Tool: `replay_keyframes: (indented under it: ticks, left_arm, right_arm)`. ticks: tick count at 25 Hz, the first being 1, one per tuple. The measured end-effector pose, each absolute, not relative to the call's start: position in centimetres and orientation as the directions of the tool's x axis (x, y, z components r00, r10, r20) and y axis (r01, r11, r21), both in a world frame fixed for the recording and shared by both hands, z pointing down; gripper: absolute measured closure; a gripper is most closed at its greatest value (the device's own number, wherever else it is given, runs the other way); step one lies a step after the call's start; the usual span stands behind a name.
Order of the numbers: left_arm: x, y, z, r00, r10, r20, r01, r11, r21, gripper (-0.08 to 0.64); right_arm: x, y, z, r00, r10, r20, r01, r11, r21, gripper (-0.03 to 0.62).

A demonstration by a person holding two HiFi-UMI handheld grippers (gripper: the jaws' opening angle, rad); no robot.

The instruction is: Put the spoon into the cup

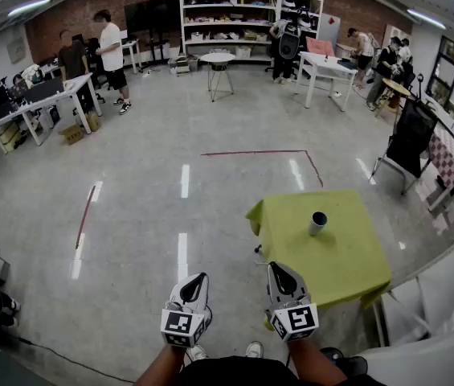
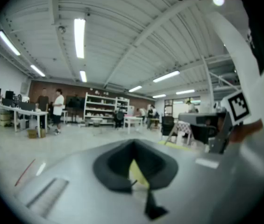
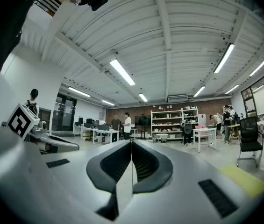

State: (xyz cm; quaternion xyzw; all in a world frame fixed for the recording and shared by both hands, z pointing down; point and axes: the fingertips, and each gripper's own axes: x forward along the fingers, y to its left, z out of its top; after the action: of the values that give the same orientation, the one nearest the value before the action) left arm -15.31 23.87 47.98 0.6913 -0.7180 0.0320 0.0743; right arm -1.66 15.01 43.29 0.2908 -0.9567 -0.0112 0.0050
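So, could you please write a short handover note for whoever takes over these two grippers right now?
Left gripper: shut, nothing between its jaws, held in the air short of the table.
Right gripper: shut and empty too, beside the left one, by the near corner of the green-covered table.
Cup: stands on that table, ahead of the right gripper and apart from both.
Spoon: not in any view.
Done: nothing yet; no spoon shows in the cup.
Left: find the spoon, grip it, and put it into the cup.
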Motion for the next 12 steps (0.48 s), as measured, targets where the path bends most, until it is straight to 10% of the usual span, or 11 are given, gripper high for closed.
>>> replay_keyframes:
  ticks: [12]
  left_arm:
    - [-14.2, 23.4, 47.7, -0.034, -0.986, 0.165, -0.999, 0.037, 0.016, 0.554]
  right_arm:
    - [-1.6, 14.4, 43.0, -0.838, -0.545, -0.016, -0.545, 0.838, 0.014, 0.58]
